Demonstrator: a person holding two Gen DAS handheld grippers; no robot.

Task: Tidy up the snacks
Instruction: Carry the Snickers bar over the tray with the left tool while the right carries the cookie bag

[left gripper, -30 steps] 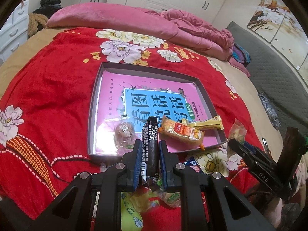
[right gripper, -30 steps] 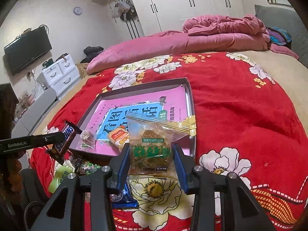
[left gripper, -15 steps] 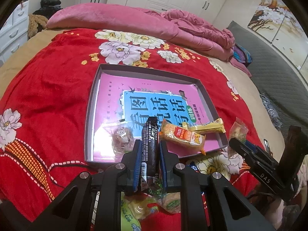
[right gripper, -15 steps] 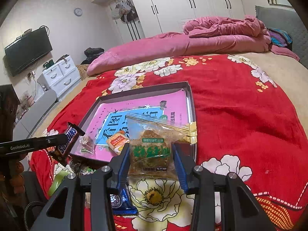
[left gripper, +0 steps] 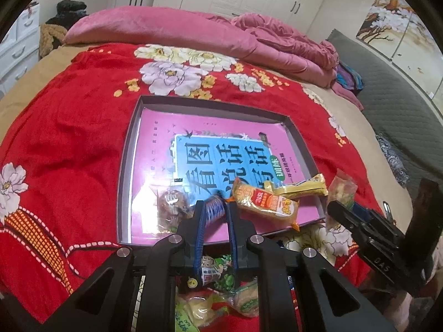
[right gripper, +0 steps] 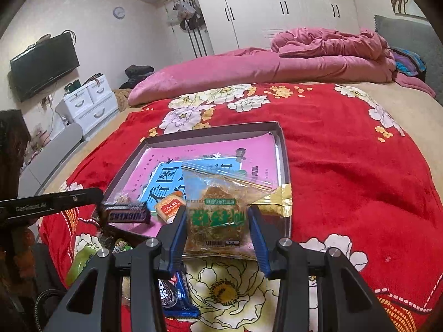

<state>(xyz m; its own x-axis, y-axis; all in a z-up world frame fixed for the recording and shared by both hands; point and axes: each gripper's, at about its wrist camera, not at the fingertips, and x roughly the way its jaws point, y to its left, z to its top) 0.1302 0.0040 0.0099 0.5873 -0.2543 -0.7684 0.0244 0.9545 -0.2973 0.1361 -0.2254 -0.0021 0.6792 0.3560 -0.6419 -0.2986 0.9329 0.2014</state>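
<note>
A shallow grey box [left gripper: 127, 149] with a pink and blue printed floor lies on the red floral blanket. My left gripper [left gripper: 215, 210] is shut on a dark Snickers bar [left gripper: 213, 208], seen end-on over the box's near edge; the bar lies flat in the right wrist view [right gripper: 127, 215]. My right gripper [right gripper: 218, 221] is shut on a clear bag with a brown cake and green label [right gripper: 217, 215], held over the box's near right corner. In the box lie a clear-wrapped round snack [left gripper: 170, 203], an orange packet [left gripper: 265, 202] and a yellow packet [left gripper: 296, 188].
Loose snacks lie on the blanket in front of the box: a green-printed packet [left gripper: 214, 272], a yellow-green packet [left gripper: 193, 312], a blue Oreo pack [right gripper: 173, 293]. Pink quilts [left gripper: 193, 36] are heaped at the far side. A white drawer unit [right gripper: 88, 102] and TV stand at left.
My left gripper has tipped the Snickers bar from upright to flat and pushed it forward over the box. My right gripper has moved slightly nearer the box with the cake bag.
</note>
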